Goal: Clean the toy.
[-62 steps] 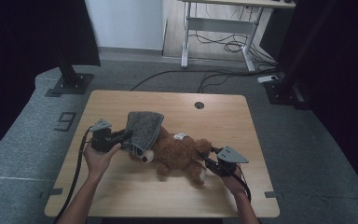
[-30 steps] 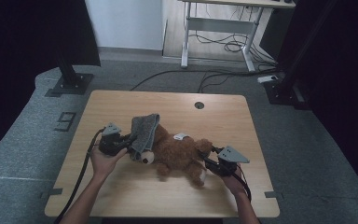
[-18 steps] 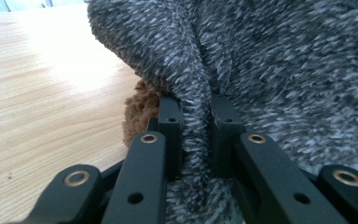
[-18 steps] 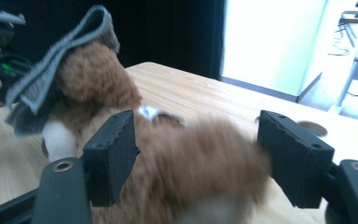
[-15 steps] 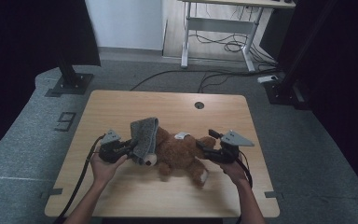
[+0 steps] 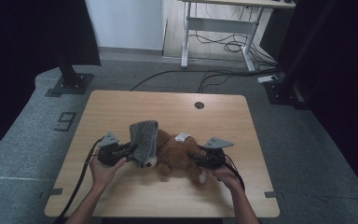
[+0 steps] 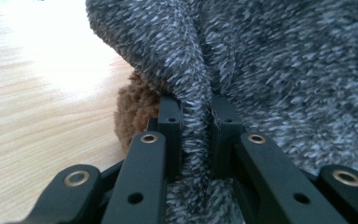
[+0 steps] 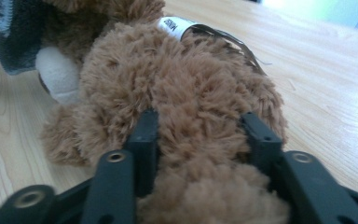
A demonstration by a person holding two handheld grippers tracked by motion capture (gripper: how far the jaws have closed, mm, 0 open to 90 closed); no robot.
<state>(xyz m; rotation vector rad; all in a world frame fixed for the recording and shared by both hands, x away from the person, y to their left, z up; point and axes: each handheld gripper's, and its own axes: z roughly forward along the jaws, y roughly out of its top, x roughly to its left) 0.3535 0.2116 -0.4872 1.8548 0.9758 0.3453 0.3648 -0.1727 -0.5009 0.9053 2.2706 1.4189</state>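
Note:
A brown teddy bear (image 6: 175, 156) lies on the wooden table (image 6: 121, 112), with a white tag (image 6: 182, 137) at its back. A grey fuzzy cloth (image 6: 144, 139) drapes over its head end. My left gripper (image 6: 128, 150) is shut on a fold of this cloth (image 7: 270, 70); the fold runs between the jaws of the left gripper (image 7: 196, 112), and brown fur (image 7: 133, 112) shows behind. My right gripper (image 6: 193, 157) has just been closing, and its jaws press into the bear's body (image 8: 186, 88) from both sides. The right gripper (image 8: 200, 126) faces the white muzzle (image 8: 58, 77).
A round cable hole (image 6: 199, 105) sits in the table's far side. Beyond the table stand a white desk frame (image 6: 219, 32) with floor cables and a black stand base (image 6: 70, 84). Bare wood lies at the far half and front edge.
My right gripper left the bear's leg, swung up with wider jaws, then came in and closed on the body. The left gripper carried the grey cloth a little toward the bear.

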